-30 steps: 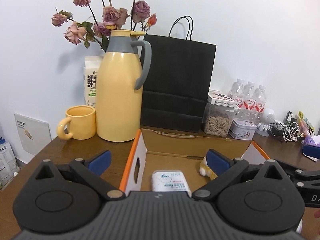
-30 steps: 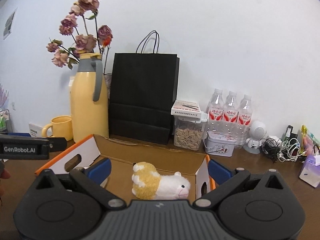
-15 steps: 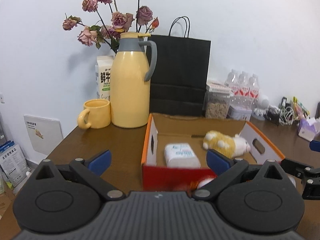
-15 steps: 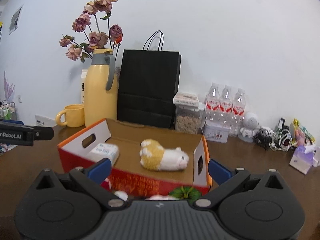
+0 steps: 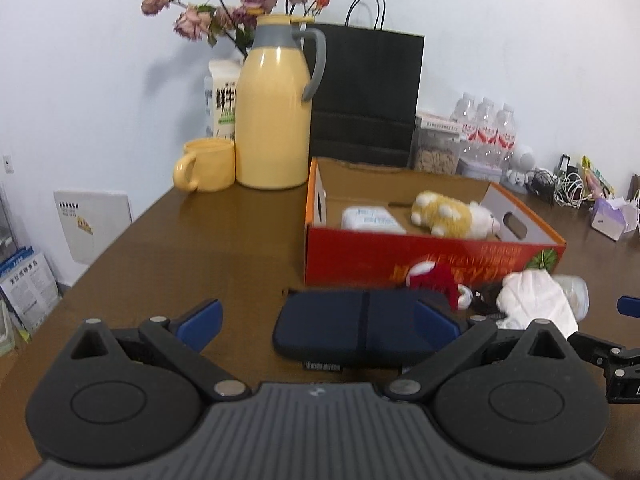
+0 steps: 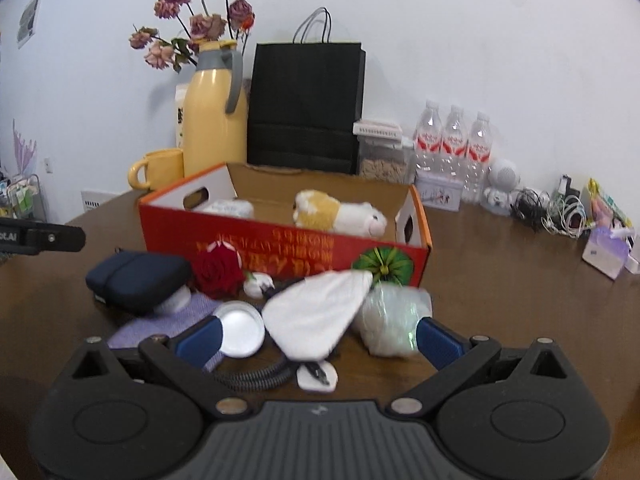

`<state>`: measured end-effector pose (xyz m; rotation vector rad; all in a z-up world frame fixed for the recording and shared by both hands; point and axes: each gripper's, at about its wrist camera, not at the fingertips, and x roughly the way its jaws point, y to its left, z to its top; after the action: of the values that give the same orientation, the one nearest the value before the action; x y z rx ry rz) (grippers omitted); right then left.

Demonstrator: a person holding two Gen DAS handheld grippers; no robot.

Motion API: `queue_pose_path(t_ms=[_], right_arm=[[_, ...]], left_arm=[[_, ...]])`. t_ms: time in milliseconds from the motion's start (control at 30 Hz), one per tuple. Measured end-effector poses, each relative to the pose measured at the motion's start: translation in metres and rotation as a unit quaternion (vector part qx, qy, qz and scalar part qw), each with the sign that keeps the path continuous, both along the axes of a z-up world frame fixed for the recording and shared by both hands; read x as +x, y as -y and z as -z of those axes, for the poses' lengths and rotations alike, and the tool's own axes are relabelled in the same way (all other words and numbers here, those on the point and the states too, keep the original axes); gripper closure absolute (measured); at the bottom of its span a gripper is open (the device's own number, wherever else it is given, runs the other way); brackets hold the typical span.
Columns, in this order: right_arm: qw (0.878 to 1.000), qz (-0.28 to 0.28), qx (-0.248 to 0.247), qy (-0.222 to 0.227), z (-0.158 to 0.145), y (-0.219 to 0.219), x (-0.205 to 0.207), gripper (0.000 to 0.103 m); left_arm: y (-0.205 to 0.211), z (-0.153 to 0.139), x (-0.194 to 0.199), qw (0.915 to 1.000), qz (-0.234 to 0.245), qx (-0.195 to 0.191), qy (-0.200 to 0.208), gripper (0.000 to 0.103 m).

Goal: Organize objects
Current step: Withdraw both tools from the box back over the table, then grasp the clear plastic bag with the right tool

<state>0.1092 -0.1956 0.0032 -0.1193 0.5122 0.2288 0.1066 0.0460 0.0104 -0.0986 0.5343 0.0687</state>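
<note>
Tabletop (image 5: 208,240) carries the red box (image 6: 280,248), already collecting the plush toy (image 6: 340,214) and tissue pack (image 5: 372,220). Navy pouch (image 5: 356,332) and white cloth (image 6: 316,316) wait in front. My left fingers (image 5: 316,322) and right fingers (image 6: 316,336) spread wide, empty, ready to pick.

**Box partly filled, loose items heaped in front**

An open red-and-orange cardboard box (image 6: 280,248) stands on the tabletop (image 5: 192,248), holding a yellow-and-white plush toy (image 6: 340,214) lying on its side and a white packet (image 5: 372,220). In front of the box lie a dark blue pouch (image 6: 136,280), a red rose (image 6: 218,268), a folded white cloth (image 6: 316,316), a round white lid (image 6: 240,328) and a clear-wrapped bundle (image 6: 392,312), crowded together.
</note>
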Motion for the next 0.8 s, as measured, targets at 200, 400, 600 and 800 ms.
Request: queue_pose_path(t_ms=[200,400,600,800], right_arm=[[1.0,0.023,-0.009,-0.001,0.007,0.008,0.008,0.0],[0.998,0.061,-0.004,0.007,0.005,0.033,0.022,0.0],[0.998,0.063,-0.005,-0.003,0.009,0.052,0.044,0.007],[0.999,0.038,0.012,-0.026,0.017,0.054,0.072,0.031]], left_arm=[[-0.006,0.009,0.002,0.9998,-0.01,-0.006,-0.015,0.0],[-0.011,0.009,0.005,0.9996,-0.02,-0.007,-0.016,0.0],[-0.013,0.012,0.011,0.9994,-0.025,-0.006,-0.022,0.0],[-0.009,0.013,0.017,0.9994,-0.024,-0.003,-0.027,0.0]])
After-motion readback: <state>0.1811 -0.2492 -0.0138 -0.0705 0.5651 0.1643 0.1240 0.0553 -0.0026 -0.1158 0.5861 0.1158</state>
